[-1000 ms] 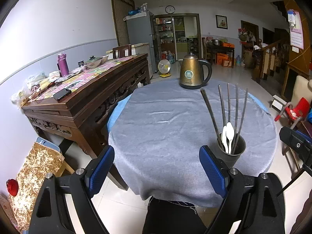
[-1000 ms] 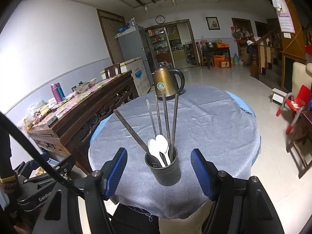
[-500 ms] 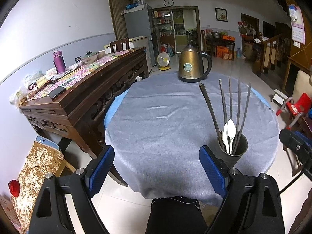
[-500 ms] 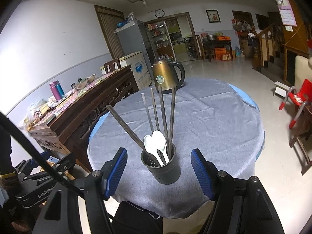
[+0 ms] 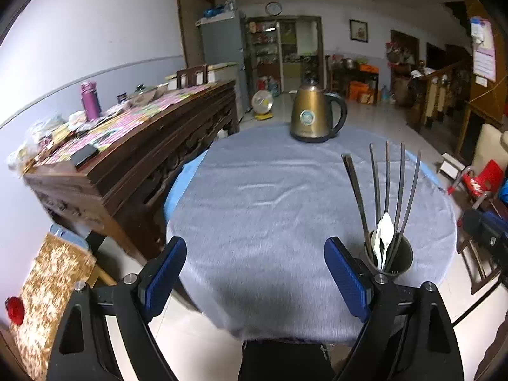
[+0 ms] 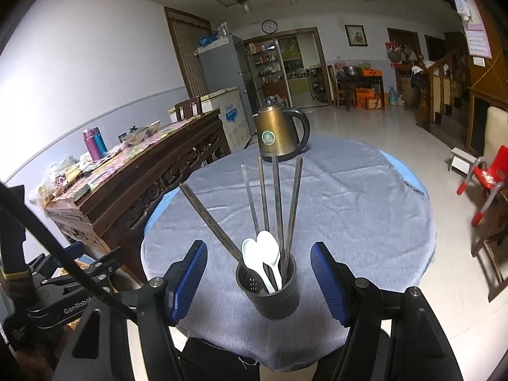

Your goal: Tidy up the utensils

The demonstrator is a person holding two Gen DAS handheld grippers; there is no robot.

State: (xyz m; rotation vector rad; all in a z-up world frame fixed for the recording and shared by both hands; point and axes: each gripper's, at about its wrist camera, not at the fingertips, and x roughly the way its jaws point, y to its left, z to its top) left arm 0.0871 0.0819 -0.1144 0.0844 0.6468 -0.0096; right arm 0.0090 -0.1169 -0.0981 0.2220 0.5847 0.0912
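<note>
A dark utensil holder (image 6: pixel 270 289) stands near the front edge of the round table with a grey cloth (image 6: pixel 333 197). It holds several dark chopsticks (image 6: pixel 277 203) and two white spoons (image 6: pixel 265 254). My right gripper (image 6: pixel 258 281) is open, its blue pads either side of the holder, a little short of it. In the left wrist view the holder (image 5: pixel 389 255) is at the right, just beyond my open, empty left gripper (image 5: pixel 255 273).
A brass kettle (image 5: pixel 312 114) stands at the table's far edge. A carved wooden sideboard (image 5: pixel 133 146) with clutter runs along the left. A red child's chair (image 6: pixel 485 174) stands at the right. The left gripper shows low left in the right wrist view (image 6: pixel 60 289).
Both views have drawn back and lifted slightly, so the table sits a little farther away. The holder, chopsticks and spoons have not moved. Both grippers stay open.
</note>
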